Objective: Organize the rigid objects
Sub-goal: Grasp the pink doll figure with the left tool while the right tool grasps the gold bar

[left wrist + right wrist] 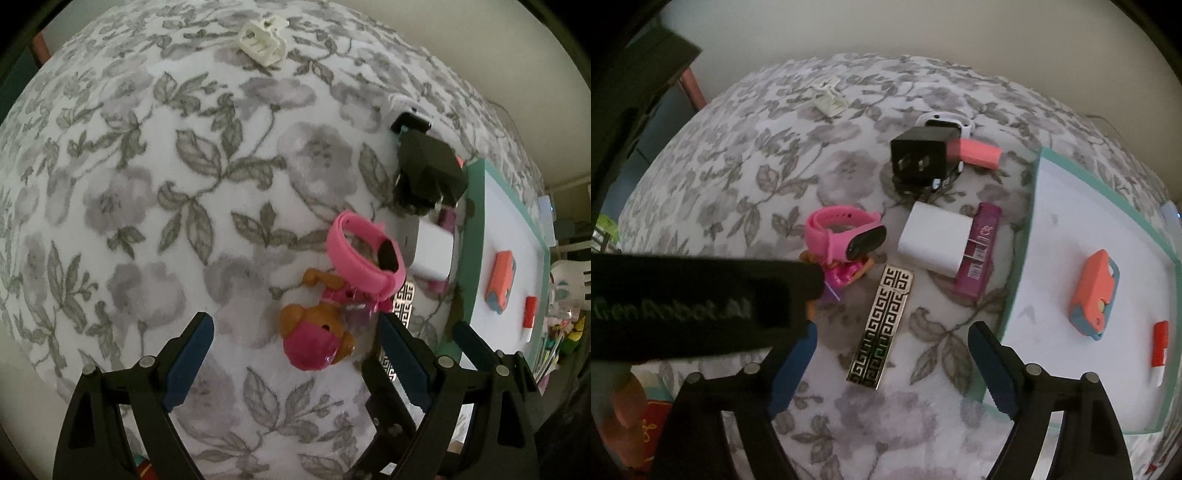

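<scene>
Left hand-held gripper point(295, 365) open over one toy dog point(316, 338), right hand-held gripper point(892, 365) open, two chargers, one pink watch point(844, 234)

Both grippers point steeply down, left gripper point(295, 363) and right gripper point(892, 363) (fingers spread, nothing held).

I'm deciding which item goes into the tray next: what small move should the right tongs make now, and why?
Probably lower the right tongs straight down over the flat gold-and-black patterned bar and close across its narrow width. They stand open with nothing gripped, the bar lies flat on the floral blanket between the fingers, and the teal-rimmed white tray sits just beside it.
</scene>
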Motion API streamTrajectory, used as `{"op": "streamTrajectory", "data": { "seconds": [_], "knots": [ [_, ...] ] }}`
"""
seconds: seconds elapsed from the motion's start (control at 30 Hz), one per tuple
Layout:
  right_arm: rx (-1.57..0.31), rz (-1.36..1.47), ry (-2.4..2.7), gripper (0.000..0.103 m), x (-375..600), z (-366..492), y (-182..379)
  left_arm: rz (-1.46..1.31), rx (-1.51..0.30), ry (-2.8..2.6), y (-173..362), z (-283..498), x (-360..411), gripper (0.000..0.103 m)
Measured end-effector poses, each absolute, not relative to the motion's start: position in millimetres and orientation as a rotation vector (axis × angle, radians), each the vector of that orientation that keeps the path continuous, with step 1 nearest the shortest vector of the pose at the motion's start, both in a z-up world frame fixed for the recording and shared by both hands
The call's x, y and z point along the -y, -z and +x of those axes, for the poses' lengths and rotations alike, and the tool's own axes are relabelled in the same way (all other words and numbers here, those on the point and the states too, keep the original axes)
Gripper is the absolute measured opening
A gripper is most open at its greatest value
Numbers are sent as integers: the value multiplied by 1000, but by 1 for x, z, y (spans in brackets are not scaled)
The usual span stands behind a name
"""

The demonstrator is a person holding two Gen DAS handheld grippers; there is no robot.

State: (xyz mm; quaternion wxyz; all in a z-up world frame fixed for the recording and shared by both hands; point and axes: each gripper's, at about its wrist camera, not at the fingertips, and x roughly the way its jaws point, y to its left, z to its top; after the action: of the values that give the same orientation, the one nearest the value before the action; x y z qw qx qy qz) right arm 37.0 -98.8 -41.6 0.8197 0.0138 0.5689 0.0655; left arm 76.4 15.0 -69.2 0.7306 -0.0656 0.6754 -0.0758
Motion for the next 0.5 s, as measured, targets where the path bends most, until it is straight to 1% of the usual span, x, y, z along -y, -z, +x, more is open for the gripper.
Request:
{"op": "streamTrajectory", "data": {
  "seconds": [0.07,0.23,0.3,0.33,0.37,0.5],
  "knots": [
    [-1220,30,-143,77,98,37,44,-142,-1507,175,75,76,-12,91],
    [-1251,27,-129,72,100,39,56,-131,-1530,198,82,76,-4,90],
    [-1260,29,-124,69,102,40,60,-113,-1536,196,85,77,-1,86],
    [-1264,28,-123,67,102,40,61,-113,-1542,198,88,77,1,82],
    [-1258,18,-119,67,101,40,62,-122,-1551,202,93,78,4,80],
    [-1250,2,-110,67,100,41,62,-130,-1543,197,96,80,4,78]
  ]
}}
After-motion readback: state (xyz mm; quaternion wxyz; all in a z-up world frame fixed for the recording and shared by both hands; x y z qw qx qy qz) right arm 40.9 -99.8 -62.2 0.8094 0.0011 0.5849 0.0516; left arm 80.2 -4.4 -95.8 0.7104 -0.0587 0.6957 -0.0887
